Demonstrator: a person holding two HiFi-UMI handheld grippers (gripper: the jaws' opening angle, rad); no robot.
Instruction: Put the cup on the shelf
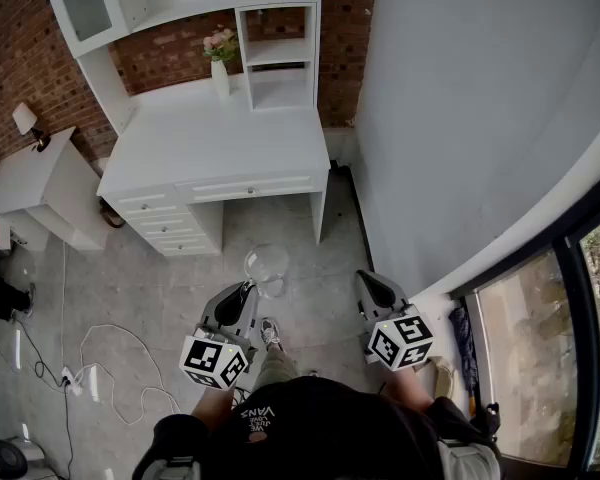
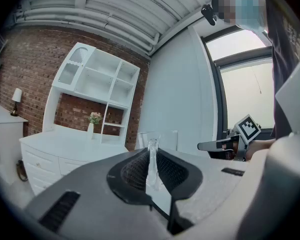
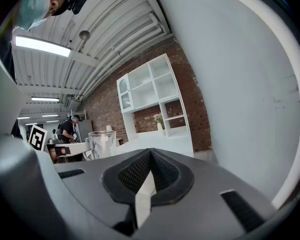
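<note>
A clear glass cup (image 1: 266, 269) hangs over the floor in the head view, its rim pinched by my left gripper (image 1: 245, 290), which is shut on it. In the left gripper view the cup's wall (image 2: 152, 156) stands between the closed jaws. My right gripper (image 1: 370, 282) is shut and holds nothing; its view shows the cup (image 3: 102, 143) off to its left. The white shelf unit (image 1: 276, 43) rises at the back of a white desk (image 1: 220, 138) ahead, against a brick wall. The same shelves appear in the left gripper view (image 2: 101, 84) and the right gripper view (image 3: 152, 91).
A white vase with pink flowers (image 1: 220, 63) stands on the desk beside the shelf column. A grey wall (image 1: 460, 118) runs along the right, with a window (image 1: 540, 358) lower right. A small white cabinet with a lamp (image 1: 35, 183) sits left. Cables (image 1: 90, 358) trail over the floor.
</note>
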